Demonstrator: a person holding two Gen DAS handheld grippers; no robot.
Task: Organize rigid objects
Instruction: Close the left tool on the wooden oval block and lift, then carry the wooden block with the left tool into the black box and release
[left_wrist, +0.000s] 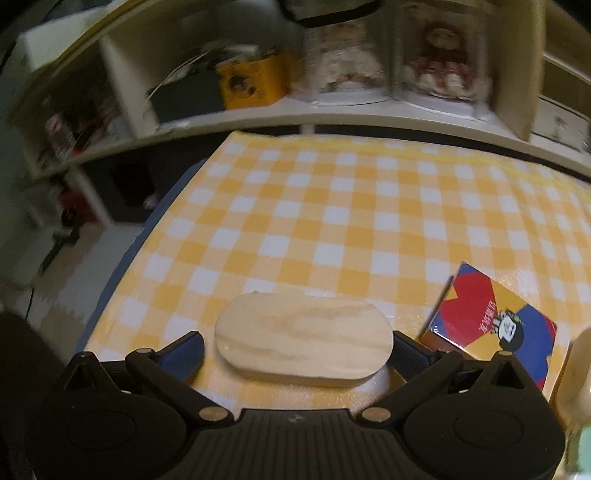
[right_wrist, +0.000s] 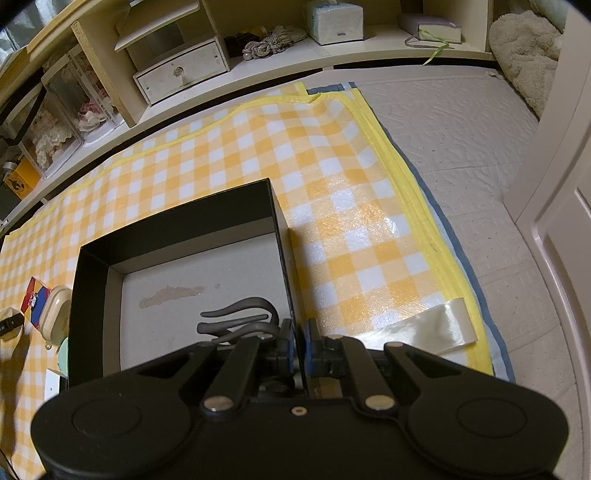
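Note:
In the left wrist view my left gripper (left_wrist: 299, 349) is spread wide around an oval wooden-lidded container (left_wrist: 303, 338). The right finger touches the lid's edge and a small gap shows at the left finger. It rests on the yellow checked mat (left_wrist: 332, 206). In the right wrist view my right gripper (right_wrist: 298, 345) is shut on the right wall of an open black box (right_wrist: 177, 221). A grey hooked object (right_wrist: 238, 319) lies inside the box near that wall.
A red, blue and yellow card box (left_wrist: 491, 325) lies right of the container; it also shows in the right wrist view (right_wrist: 35, 301) beside a cream case (right_wrist: 55, 314). Shelves (right_wrist: 258, 62) run along the mat's far edge. A tape strip (right_wrist: 417, 330) holds the mat corner.

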